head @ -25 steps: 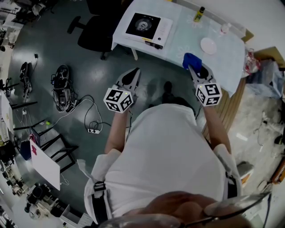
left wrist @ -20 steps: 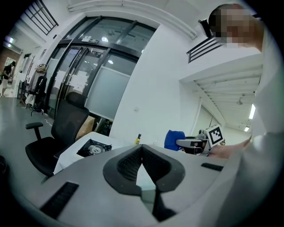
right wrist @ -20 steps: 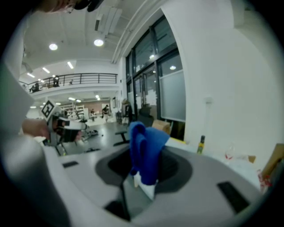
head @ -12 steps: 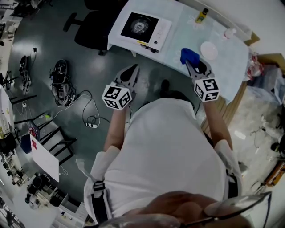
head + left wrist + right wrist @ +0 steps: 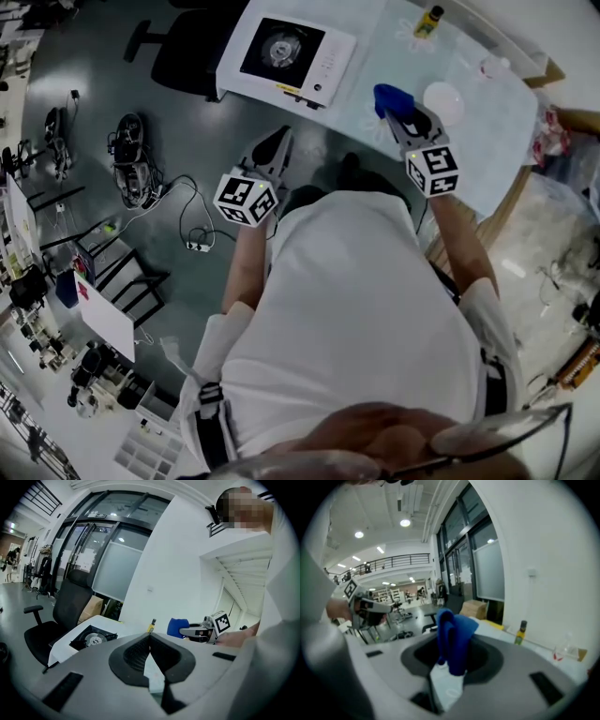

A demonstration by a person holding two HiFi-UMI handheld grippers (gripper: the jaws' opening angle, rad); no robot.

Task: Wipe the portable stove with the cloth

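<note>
1. The left gripper (image 5: 275,150) is hovering over the floor (image 5: 178,122), its jaws pressing together on nothing.
2. The right gripper (image 5: 403,117) is pinching the blue cloth (image 5: 390,97) above the near edge of the table (image 5: 394,56).
3. The stove (image 5: 286,52) is sitting on the table's left end, well apart from the cloth.

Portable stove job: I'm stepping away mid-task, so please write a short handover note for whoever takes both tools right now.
Right tool: shut on the blue cloth, held over the near edge of the table.
Left tool: shut, empty, off the table, over the floor.
Portable stove: on the table's left end, apart from the cloth.
Done: cloth is in the grip.
Left: carry the cloth to the stove and wipe its top.
</note>
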